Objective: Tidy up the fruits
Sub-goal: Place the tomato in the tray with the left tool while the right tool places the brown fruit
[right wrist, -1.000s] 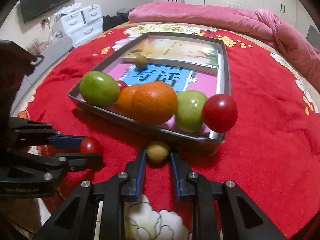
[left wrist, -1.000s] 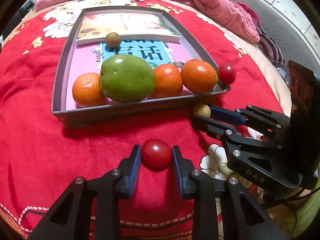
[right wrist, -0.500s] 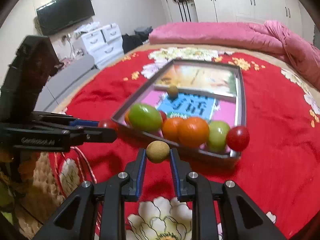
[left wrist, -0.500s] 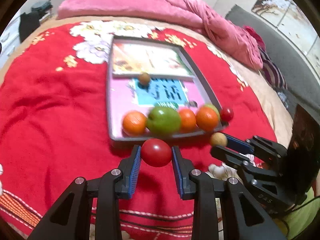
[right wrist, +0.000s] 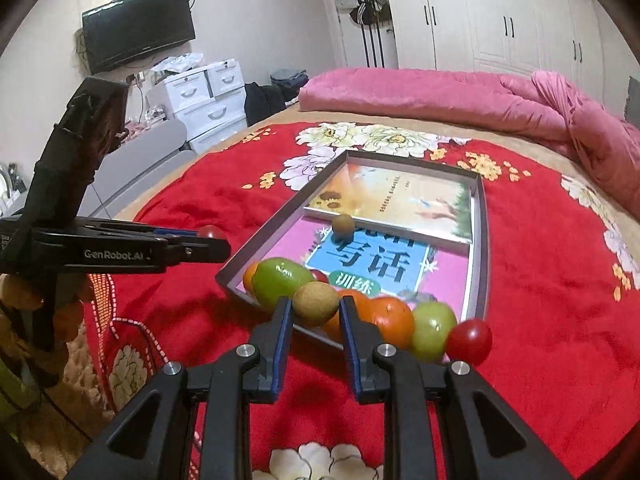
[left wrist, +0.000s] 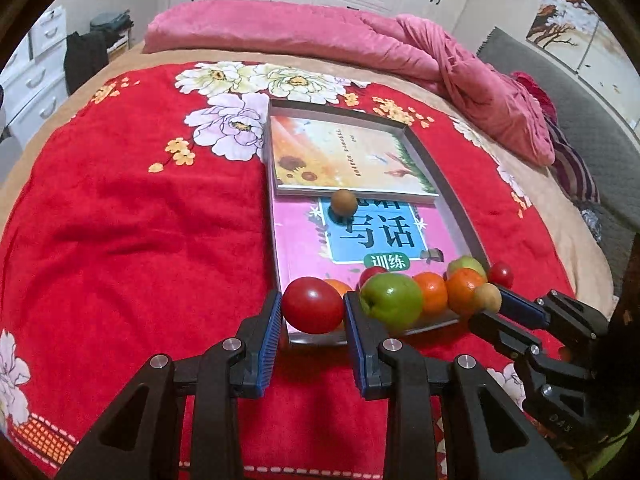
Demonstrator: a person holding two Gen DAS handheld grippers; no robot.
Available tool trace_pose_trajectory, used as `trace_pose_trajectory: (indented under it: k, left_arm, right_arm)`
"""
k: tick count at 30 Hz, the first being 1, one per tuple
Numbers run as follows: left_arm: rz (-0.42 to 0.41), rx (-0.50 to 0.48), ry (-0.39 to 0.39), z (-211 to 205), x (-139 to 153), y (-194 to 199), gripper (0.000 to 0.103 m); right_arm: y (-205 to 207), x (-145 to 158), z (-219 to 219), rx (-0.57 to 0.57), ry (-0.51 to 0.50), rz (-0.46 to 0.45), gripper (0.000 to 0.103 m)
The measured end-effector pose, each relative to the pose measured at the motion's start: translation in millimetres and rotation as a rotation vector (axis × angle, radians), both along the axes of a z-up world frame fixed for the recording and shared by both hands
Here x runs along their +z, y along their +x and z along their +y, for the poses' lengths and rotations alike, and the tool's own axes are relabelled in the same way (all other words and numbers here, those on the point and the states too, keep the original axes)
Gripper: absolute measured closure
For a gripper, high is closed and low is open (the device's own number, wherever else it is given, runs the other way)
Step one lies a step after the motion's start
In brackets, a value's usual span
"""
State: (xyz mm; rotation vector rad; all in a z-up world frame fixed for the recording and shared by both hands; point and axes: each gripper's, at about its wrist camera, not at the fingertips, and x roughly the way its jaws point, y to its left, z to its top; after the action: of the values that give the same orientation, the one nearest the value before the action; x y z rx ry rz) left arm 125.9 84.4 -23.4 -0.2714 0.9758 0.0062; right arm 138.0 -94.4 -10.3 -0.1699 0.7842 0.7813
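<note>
Right at my left claw (left wrist: 313, 312) the blue pads are clamped on a red tomato (left wrist: 312, 305), held up off the red floral bedspread (left wrist: 132, 240). My right claw (right wrist: 315, 312) is pinched tight on a small brown round fruit (right wrist: 315, 304), also clear of the bed.

Just past both claws sits the near rim of the grey tray (right wrist: 264, 246), and that is the obstacle: a crowded row of fruit lines the near edge. Straight ahead of my left claw and a touch right is the big green apple (left wrist: 391, 300), then two oranges (left wrist: 460, 290), a smaller green fruit (right wrist: 432, 330), and at the near right corner another red tomato (right wrist: 469, 340); whether it lies in the tray or just outside the wall I cannot tell. A further orange (right wrist: 251, 276) peeks out at the row's left end.

Beyond the row, the tray floor is open over the pink book (left wrist: 304, 248), apart from one brown fruit (left wrist: 343, 202) resting against the edge of the sunflower book (left wrist: 352, 156) at the far end.

Farther out, the bedspread left of the tray is bare and wide. The pink quilt (left wrist: 320, 32) is bunched along the far side.
</note>
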Motion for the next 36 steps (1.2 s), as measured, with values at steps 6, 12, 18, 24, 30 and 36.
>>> trace_pose_trajectory:
  k: [6, 12, 18, 24, 30, 36]
  left_arm:
    - [0.016, -0.007, 0.015, -4.5, -9.9, 5.8, 0.071]
    - [0.027, -0.008, 0.014, -6.7, -16.0, 9.0, 0.071]
    - [0.021, -0.007, 0.026, -7.6, -16.3, 9.9, 0.071]
    - [0.022, -0.009, 0.03, -7.7, -16.6, 10.6, 0.071]
    - [0.024, -0.01, 0.028, -7.7, -17.0, 11.0, 0.071]
    - [0.025, -0.012, 0.029, -7.9, -17.5, 11.3, 0.071]
  right_arm:
    - [-2.8, -7.7, 15.1, 0.032, -0.064, -0.039, 0.079]
    - [-4.6, -13.9, 25.0, 0.055, -0.119, -0.066, 0.079]
    - [-3.7, -21.9, 31.5, 0.056, -0.176, -0.084, 0.079]
    - [-1.3, -26.9, 31.5, 0.05, -0.187, -0.08, 0.079]
    - [-2.3, -24.0, 28.3, 0.04, -0.17, -0.087, 0.073]
    - [-8.2, -16.8, 25.3, 0.041, -0.148, -0.108, 0.061]
